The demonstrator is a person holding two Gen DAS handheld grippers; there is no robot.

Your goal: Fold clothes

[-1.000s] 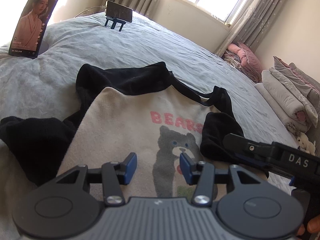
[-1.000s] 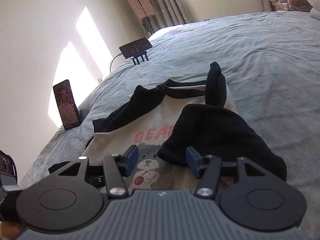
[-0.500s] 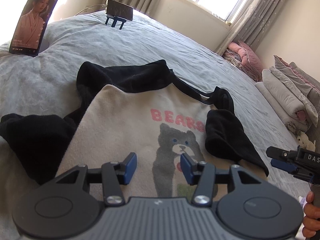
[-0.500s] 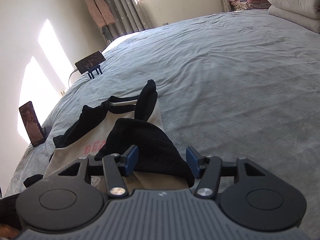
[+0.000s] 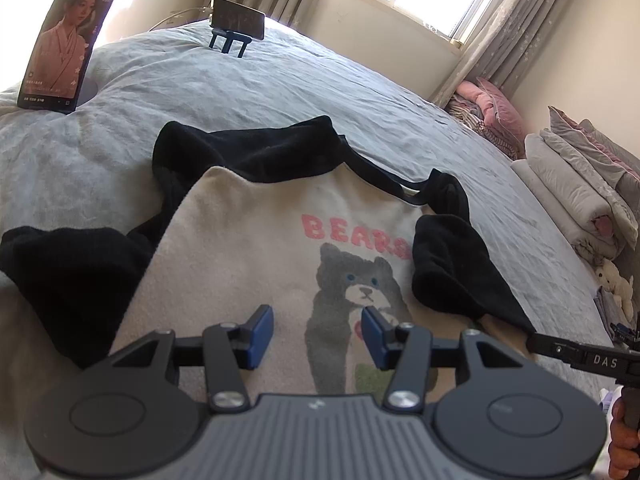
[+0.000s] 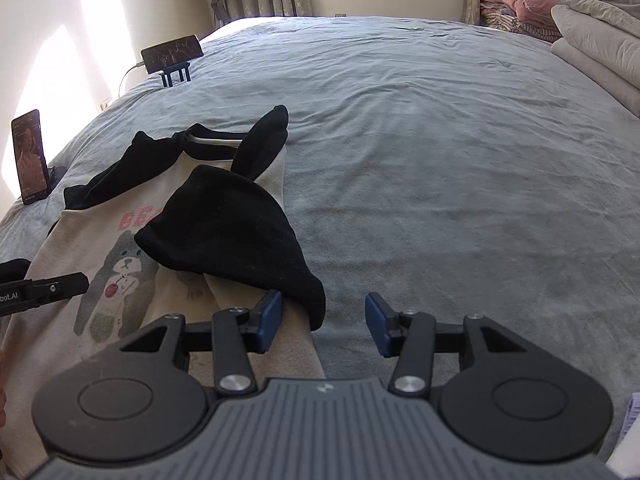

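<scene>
Sweatshirt [image 5: 248,248] on the grey bed [image 6: 440,140], cream front up with a bear print and black sleeves; it lies flat near the bed's near edge. Largest first: the bed carries everything, then the sweatshirt; its right sleeve [image 6: 236,232] is already folded in across the chest, while the left sleeve [image 5: 68,276] is spread out to the side. Two phones stand well apart from it, one upright [image 5: 68,36], one on a stand [image 5: 236,20]. The left tool [image 5: 318,338] hovers over the lower front, pads spread, pinching nothing; the right tool [image 6: 323,322] sits at the right hem, its jaws closing, with the sleeve's cuff and the cream edge between them but not yet clamped. Likely risk: pinching cuff and hem together, so lifting drags the folded sleeve loose; a shallow bite could also slip off.
</scene>
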